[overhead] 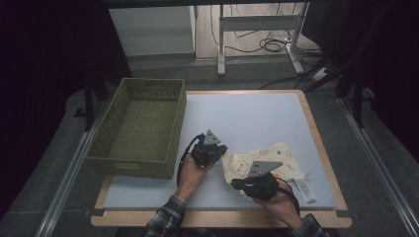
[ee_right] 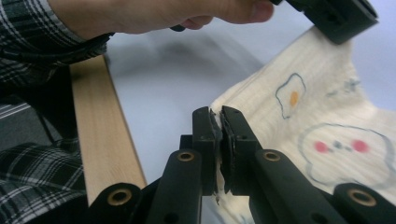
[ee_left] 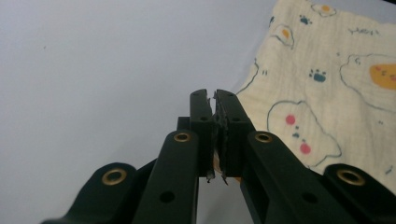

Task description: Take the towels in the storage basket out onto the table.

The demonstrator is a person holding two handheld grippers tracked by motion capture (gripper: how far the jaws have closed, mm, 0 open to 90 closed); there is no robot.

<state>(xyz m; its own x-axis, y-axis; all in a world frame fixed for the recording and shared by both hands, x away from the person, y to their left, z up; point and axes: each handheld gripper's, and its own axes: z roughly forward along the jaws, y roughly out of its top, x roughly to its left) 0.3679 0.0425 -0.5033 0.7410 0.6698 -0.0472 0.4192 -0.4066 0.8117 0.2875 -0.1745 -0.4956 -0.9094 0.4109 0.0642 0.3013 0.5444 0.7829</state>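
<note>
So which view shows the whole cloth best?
The high view: the cloth lies there nearly whole on the mat, with its label. The left gripper view shows part of its print; the right gripper view shows one edge close up.

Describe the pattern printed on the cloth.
Cream cloth with fried eggs, paw prints and pink-cheeked faces; clearest in the left gripper view.

table | pale mat top | on it: green basket, printed cloth
</note>
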